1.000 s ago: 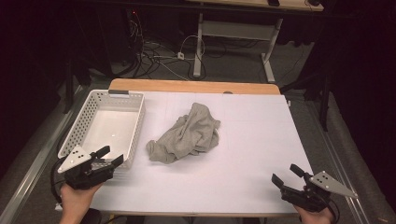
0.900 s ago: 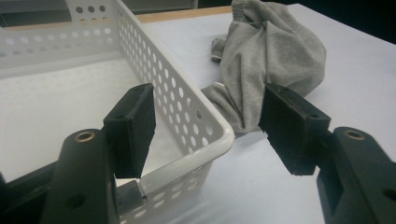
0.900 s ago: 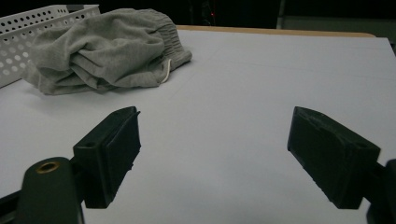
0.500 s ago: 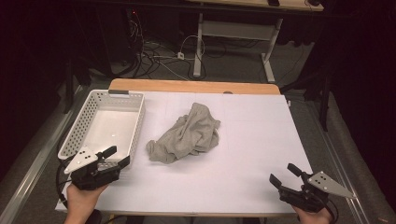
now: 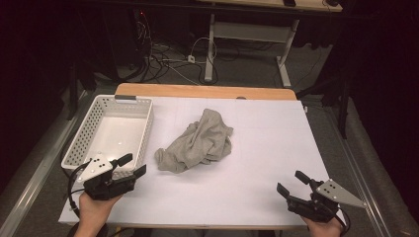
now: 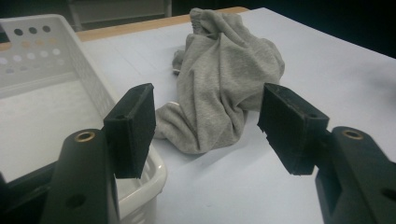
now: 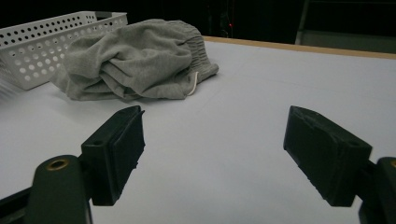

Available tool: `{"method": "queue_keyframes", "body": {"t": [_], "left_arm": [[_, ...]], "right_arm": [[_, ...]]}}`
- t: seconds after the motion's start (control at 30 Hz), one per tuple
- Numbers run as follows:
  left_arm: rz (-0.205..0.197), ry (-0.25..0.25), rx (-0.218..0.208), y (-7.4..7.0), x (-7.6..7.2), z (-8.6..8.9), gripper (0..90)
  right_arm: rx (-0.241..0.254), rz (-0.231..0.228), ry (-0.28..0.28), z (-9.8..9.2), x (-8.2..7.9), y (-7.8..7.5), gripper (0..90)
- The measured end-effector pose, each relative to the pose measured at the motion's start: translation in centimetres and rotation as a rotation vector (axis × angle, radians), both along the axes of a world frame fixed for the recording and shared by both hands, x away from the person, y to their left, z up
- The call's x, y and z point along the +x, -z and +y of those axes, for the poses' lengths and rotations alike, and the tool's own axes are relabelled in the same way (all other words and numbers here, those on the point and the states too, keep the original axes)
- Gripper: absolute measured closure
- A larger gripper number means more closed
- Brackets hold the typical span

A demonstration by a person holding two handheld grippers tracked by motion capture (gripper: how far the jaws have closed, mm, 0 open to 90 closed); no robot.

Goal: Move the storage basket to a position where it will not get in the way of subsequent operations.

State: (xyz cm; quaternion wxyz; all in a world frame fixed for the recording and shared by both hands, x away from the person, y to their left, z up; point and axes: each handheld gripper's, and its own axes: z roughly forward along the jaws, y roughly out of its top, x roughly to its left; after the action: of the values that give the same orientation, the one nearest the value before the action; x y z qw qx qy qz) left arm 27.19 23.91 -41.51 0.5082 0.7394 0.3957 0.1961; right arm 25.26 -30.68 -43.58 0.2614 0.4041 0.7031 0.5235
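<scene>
A crumpled grey garment (image 5: 197,143) with a white drawstring lies in the middle of the white-covered table (image 5: 267,143). My left gripper (image 5: 134,164) hovers open by the near right corner of a white perforated basket (image 5: 81,136), pointing toward the garment. In the left gripper view the garment (image 6: 219,79) sits a short way ahead of the open, empty left gripper (image 6: 208,116), and the basket wall (image 6: 93,88) is at the left. My right gripper (image 5: 290,181) is open near the table's front right edge. In the right gripper view the right gripper (image 7: 212,149) is empty, and the garment (image 7: 135,60) lies farther off.
The basket (image 7: 42,42) holds nothing that I can see. A wooden strip (image 5: 207,91) marks the table's far edge. Beyond it are cables on the floor (image 5: 168,59) and the legs of another desk (image 5: 212,44). Bare white surface lies between the garment and the right gripper.
My left gripper has shifted a little to the right along the basket's near end, toward the garment. The right gripper has stayed almost still. Both stay open.
</scene>
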Motion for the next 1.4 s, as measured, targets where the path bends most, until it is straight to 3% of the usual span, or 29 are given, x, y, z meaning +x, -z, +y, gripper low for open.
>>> {"method": "queue_keyframes", "body": {"t": [0.17,0.37,0.57,0.87,1.0,1.23,1.4], "left_arm": [[-0.002,0.027,0.002,-0.1,0.2,-1.1,35.2],[0.008,0.072,0.033,0.2,0.5,-2.9,35.3],[0.034,0.093,0.042,0.8,1.6,-4.3,35.4],[0.078,0.135,0.063,1.7,3.7,-7.1,35.8],[0.094,0.148,0.073,2.0,4.3,-7.9,35.9],[0.146,0.153,0.110,2.8,5.4,-9.3,36.3],[0.174,0.144,0.148,3.0,5.8,-9.8,36.5]], "right_arm": [[-0.014,-0.002,-0.012,1.0,0.7,0.0,21.0],[-0.030,-0.009,-0.029,2.5,1.4,-0.2,23.5],[-0.032,0.009,-0.057,4.0,2.4,0.0,25.7],[-0.082,0.048,-0.094,7.0,4.2,0.5,29.7],[-0.089,0.090,-0.109,8.2,5.2,0.8,32.0],[-0.160,0.190,-0.142,10.9,7.4,1.6,41.8],[-0.239,0.251,-0.162,13.1,9.0,2.4,47.7]]}}
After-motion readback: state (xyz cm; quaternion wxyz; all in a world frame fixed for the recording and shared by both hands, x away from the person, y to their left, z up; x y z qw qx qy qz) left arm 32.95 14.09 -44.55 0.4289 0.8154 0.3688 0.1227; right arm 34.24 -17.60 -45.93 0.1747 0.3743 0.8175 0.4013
